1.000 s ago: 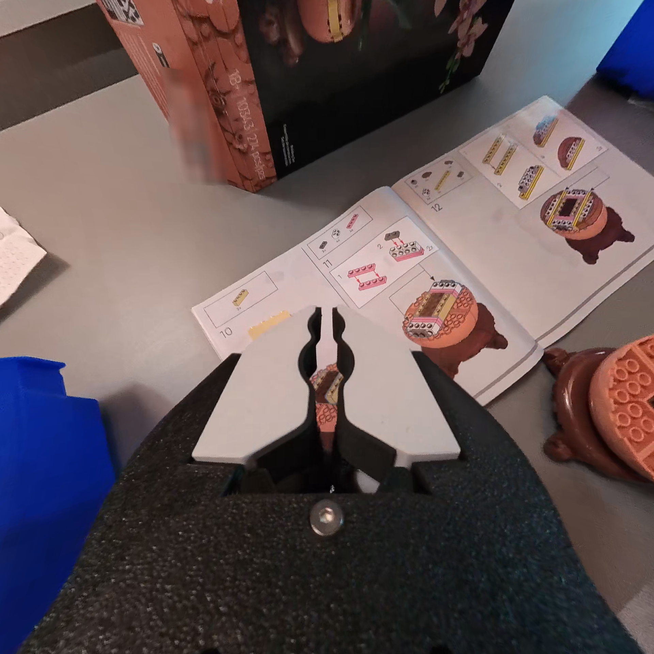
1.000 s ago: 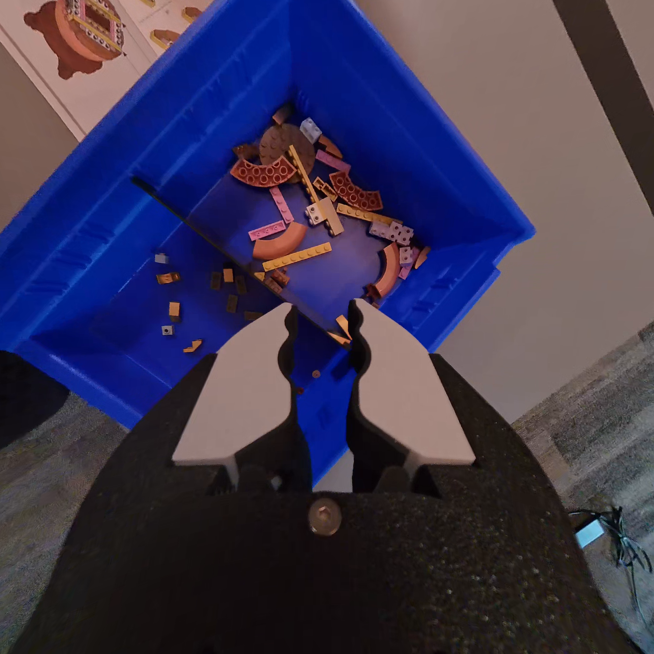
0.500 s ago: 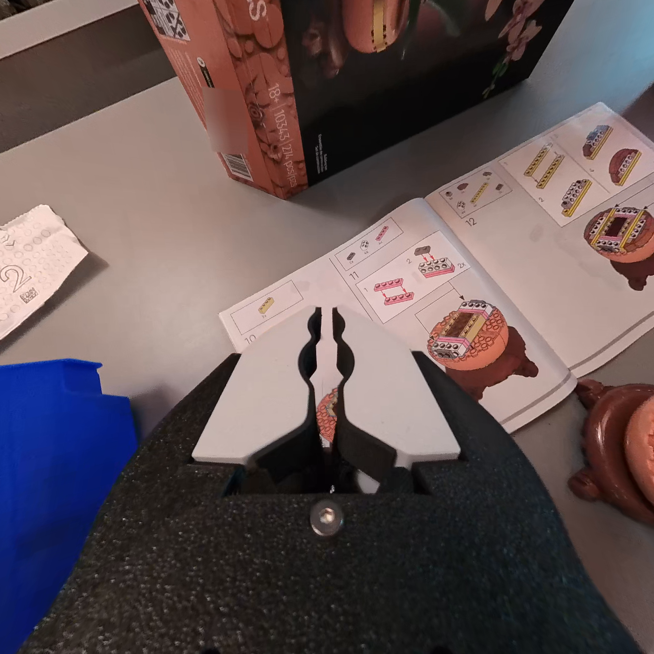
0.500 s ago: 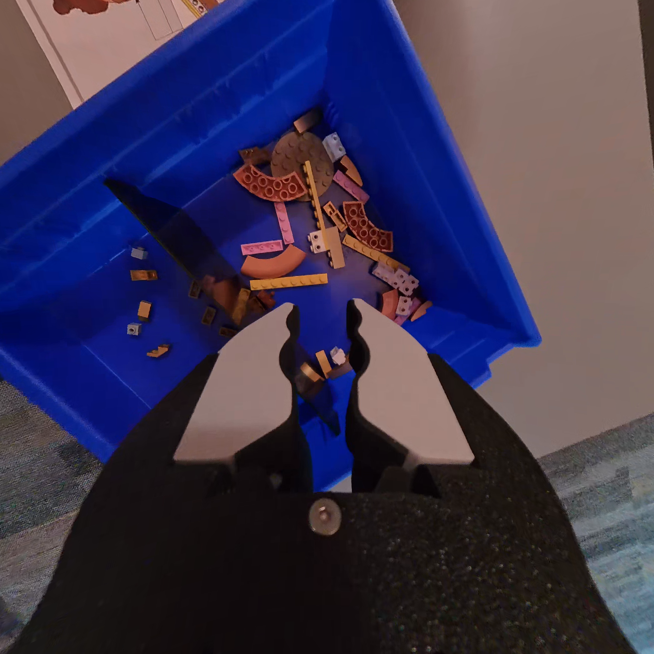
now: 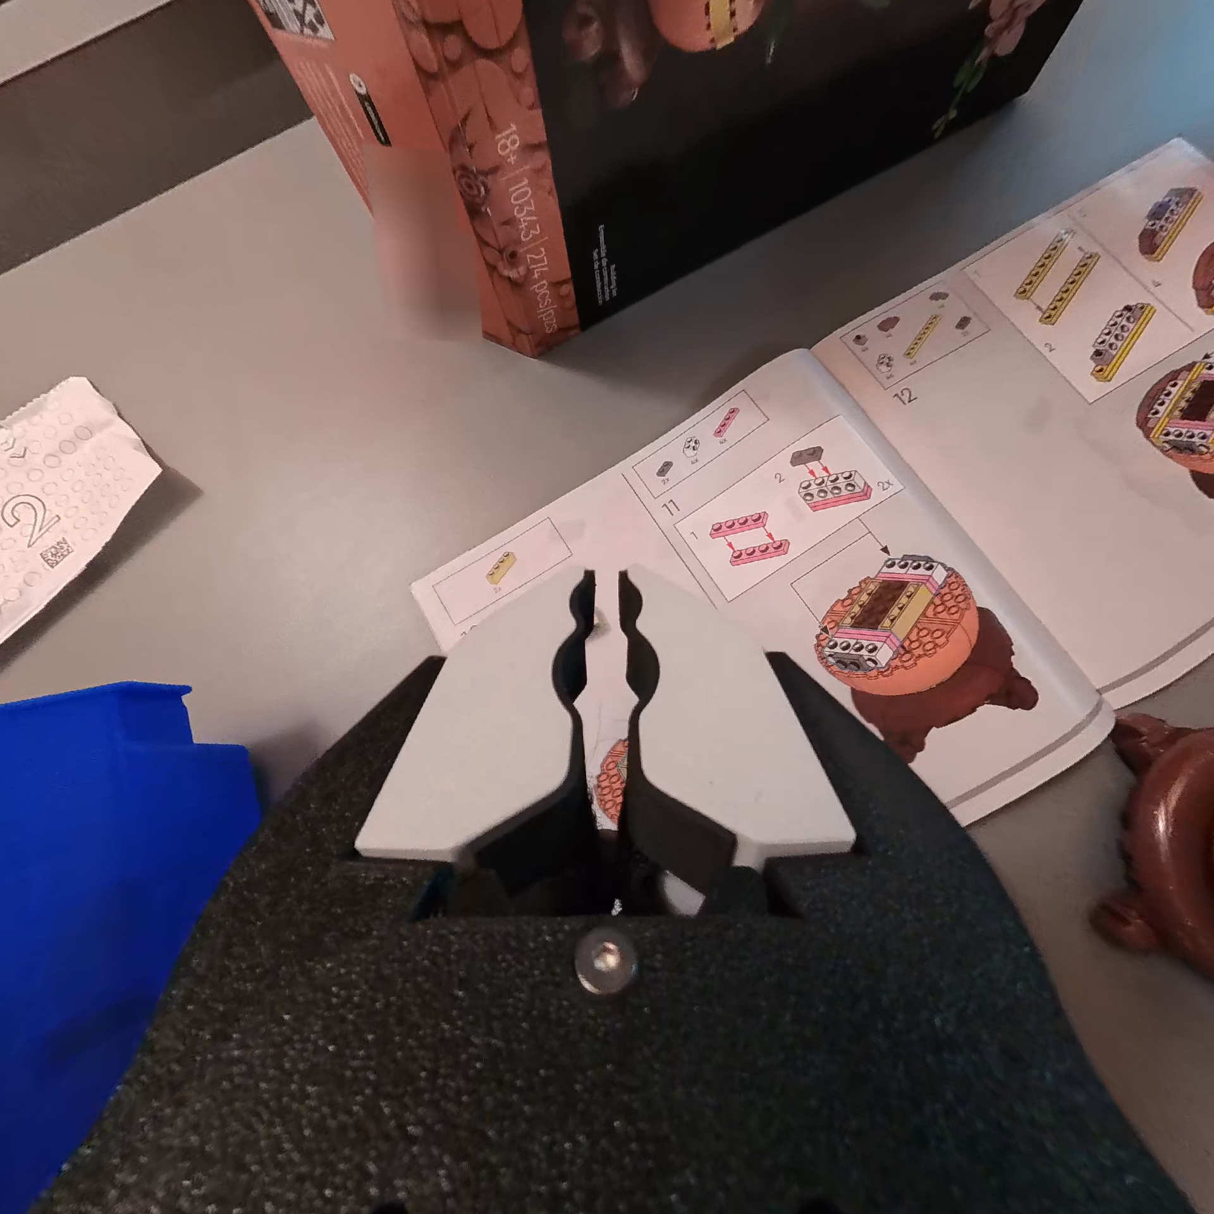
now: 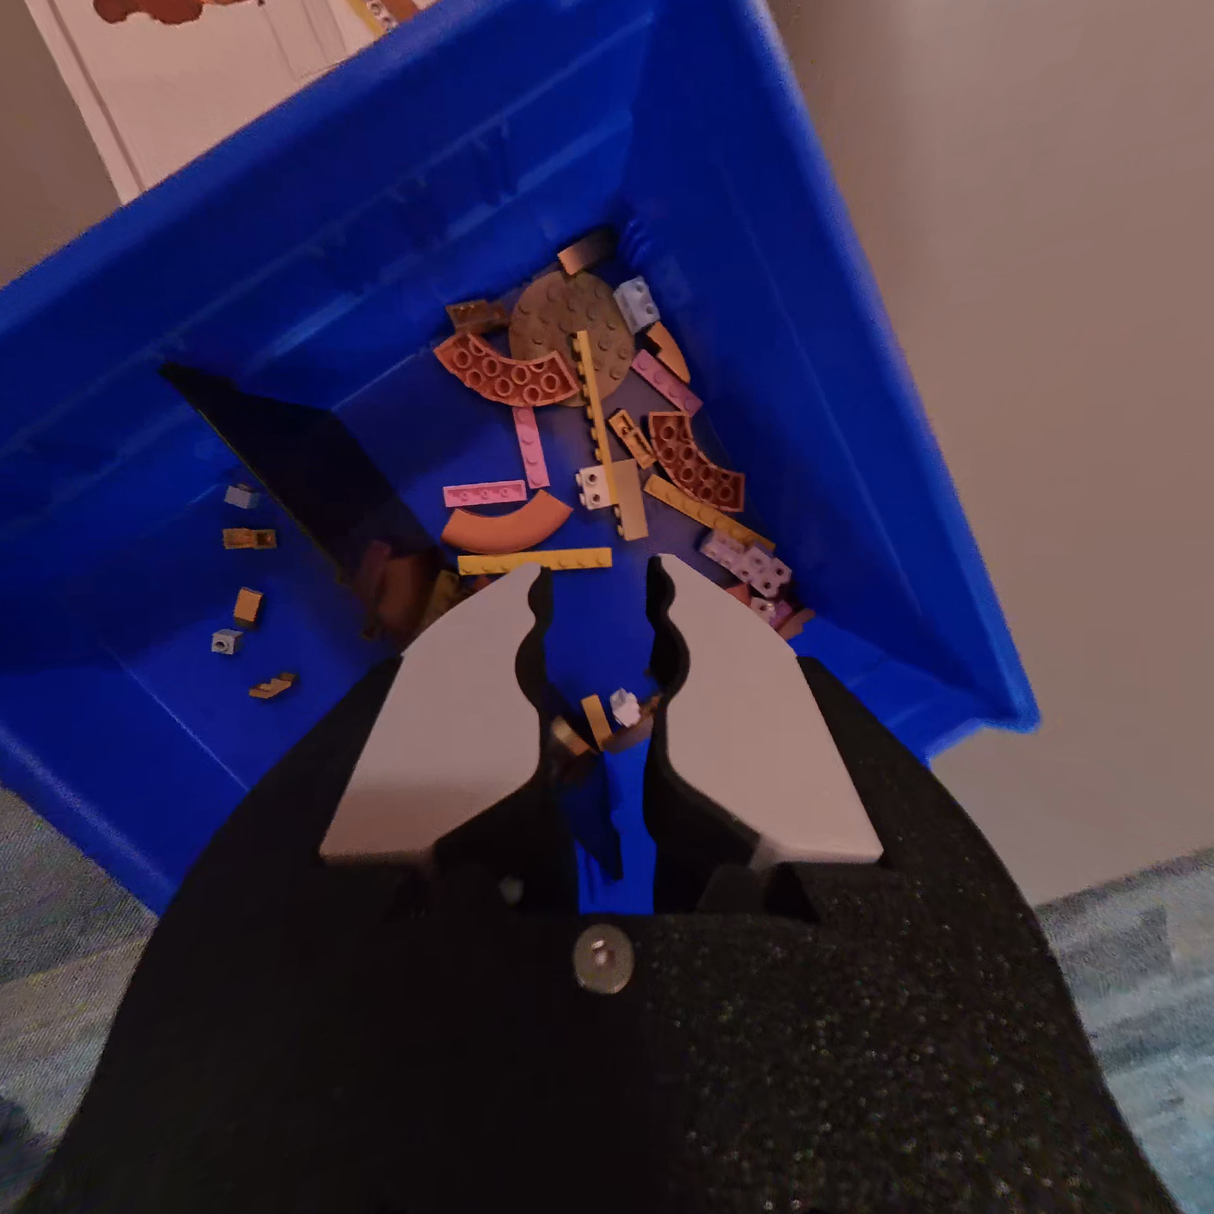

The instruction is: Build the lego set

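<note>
Blue bin (image 6: 755, 164) is filled with loose lego pieces (image 6: 578, 420), mostly heaped toward 1 o'clock. Right gripper (image 6: 594, 578) is held spread above them, nothing pinched. Left gripper (image 5: 606, 581) is nearly pressed together, empty, over the instruction booklet (image 5: 821, 512). Risk: a neighbouring brick could get grabbed too, since they're piled so tight.

Grey table (image 5: 276, 368), open instruction booklet (image 5: 985, 499), set box (image 5: 657, 164), blue bin (image 5: 98, 854), white paper bag (image 5: 59, 486), brown base (image 5: 1169, 847)
</note>
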A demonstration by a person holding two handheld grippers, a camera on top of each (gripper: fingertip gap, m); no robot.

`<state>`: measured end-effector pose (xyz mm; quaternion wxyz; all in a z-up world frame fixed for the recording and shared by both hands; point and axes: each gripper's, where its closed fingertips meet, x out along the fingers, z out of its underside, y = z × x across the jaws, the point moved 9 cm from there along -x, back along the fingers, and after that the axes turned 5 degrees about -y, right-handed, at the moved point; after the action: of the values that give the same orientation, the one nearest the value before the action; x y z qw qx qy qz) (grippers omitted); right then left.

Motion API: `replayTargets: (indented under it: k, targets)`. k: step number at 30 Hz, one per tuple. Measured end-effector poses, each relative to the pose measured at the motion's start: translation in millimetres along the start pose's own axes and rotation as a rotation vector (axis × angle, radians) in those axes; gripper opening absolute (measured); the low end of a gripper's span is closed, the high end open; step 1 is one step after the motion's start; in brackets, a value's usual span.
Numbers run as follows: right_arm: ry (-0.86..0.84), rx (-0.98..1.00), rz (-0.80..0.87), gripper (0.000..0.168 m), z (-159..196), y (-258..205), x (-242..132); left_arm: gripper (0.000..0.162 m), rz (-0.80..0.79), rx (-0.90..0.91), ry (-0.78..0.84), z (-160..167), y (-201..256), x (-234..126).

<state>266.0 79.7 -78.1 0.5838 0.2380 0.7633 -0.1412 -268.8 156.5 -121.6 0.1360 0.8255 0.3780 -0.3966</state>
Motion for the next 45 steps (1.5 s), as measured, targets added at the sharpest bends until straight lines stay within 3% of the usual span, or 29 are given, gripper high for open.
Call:
replayTargets:
  k: [6,11,16,29,37,41,44,45]
  targets:
    - [-0.093,0.093,0.138,0.026,26.1,9.3,-28.0,0.007,-0.007,-0.004,0.020,-4.3,0.4,1.4]
    - [-0.203,0.090,0.134,0.025,28.2,8.6,-27.9,0.007,0.002,0.003,0.015,0.8,4.4,4.3]
    - [-0.395,0.055,0.156,0.024,17.5,13.1,-8.9,0.007,-0.009,0.003,0.013,5.4,2.6,1.5]
    - [-0.518,0.151,0.142,0.020,-9.7,23.7,35.5,0.007,0.000,0.015,0.015,8.9,4.1,2.4]
    - [-0.706,0.108,0.192,0.020,-7.4,25.9,72.0,0.007,-0.004,0.027,0.030,5.9,4.2,-2.6]
    - [-0.644,0.134,0.110,0.018,-7.3,25.8,76.5,0.007,-0.010,0.033,0.035,4.5,5.9,-6.2]
    - [-0.544,0.149,-0.080,0.010,-6.5,16.4,79.5,0.007,-0.014,0.043,0.040,3.1,7.5,-9.0]
    - [-0.483,0.149,-0.153,0.014,-7.7,11.9,76.9,0.007,-0.017,0.046,0.042,2.5,7.9,-9.9]
